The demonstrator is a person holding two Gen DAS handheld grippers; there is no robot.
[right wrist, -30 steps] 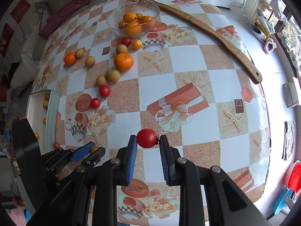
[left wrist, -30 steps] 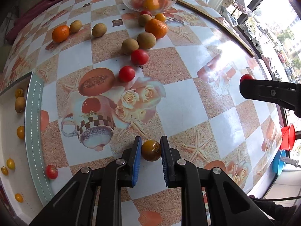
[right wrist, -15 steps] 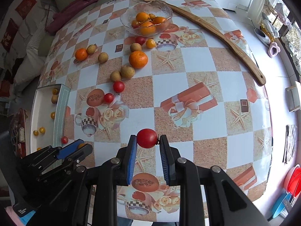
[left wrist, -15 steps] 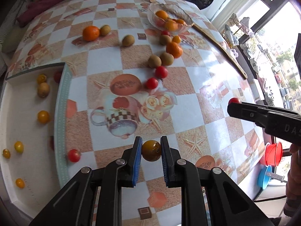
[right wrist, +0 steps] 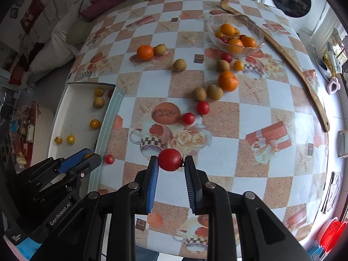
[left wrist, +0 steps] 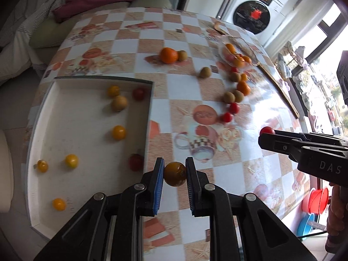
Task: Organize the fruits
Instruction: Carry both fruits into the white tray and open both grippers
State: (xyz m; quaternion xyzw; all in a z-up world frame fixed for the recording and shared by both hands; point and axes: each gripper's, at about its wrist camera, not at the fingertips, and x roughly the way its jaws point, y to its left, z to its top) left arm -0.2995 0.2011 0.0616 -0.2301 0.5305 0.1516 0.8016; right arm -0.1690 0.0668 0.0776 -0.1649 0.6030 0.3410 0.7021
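My left gripper is shut on a yellow-brown tomato, held above the table by the right wall of the white tray. The tray holds several yellow and red tomatoes and a kiwi. My right gripper is shut on a red tomato above the table's near side; it also shows in the left wrist view. Loose oranges, kiwis and red tomatoes lie across the table. A glass bowl at the back holds oranges.
A long wooden stick lies along the table's right side. A small red tomato sits on the table beside the tray's wall. A sofa with cushions stands beyond the far-left edge. Red and blue bowls sit on the floor to the right.
My left gripper has swung left with its tomato, so the tray now fills the left of its view. My right gripper has moved nearer the table middle with the red tomato.
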